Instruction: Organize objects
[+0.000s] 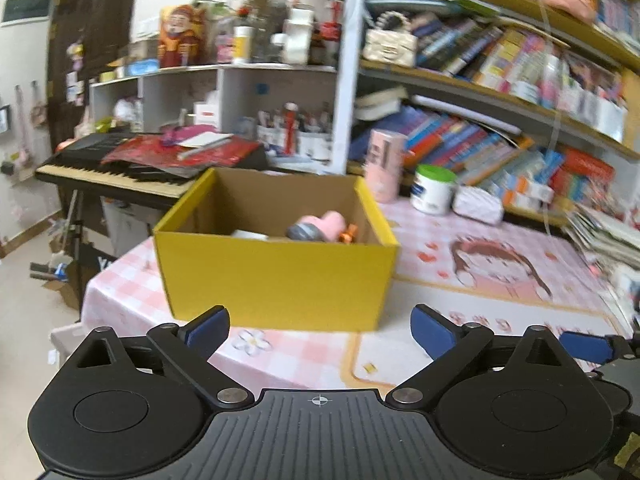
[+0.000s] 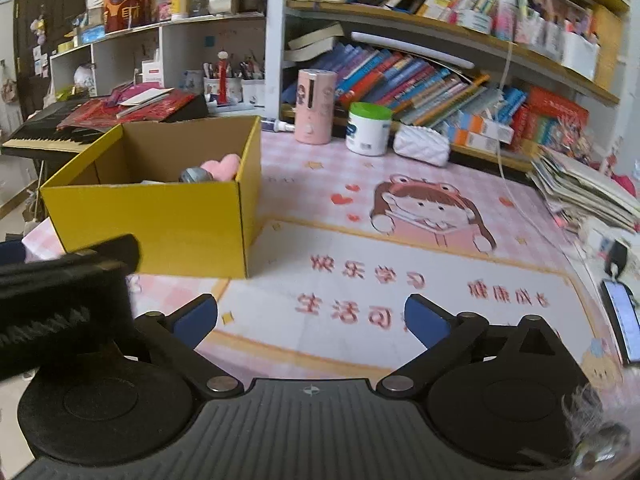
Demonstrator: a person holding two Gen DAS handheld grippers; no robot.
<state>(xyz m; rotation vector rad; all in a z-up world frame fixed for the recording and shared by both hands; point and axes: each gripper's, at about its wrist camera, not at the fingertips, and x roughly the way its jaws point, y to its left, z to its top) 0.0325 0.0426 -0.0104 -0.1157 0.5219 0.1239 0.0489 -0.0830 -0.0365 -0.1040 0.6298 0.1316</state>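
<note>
A yellow cardboard box stands on the desk's left part. Inside it lie a pink plush heart, a grey round object, something white and a small orange piece. My left gripper is open just in front of the box, nothing between its blue pads. My right gripper is open over the pink printed desk mat, to the right of the box, and holds nothing. The left gripper's black body shows at the left edge of the right wrist view.
At the back of the desk stand a pink cylinder, a white jar with a green lid and a white quilted pouch. Book shelves rise behind them. A paper stack and a phone lie right; a keyboard stands left.
</note>
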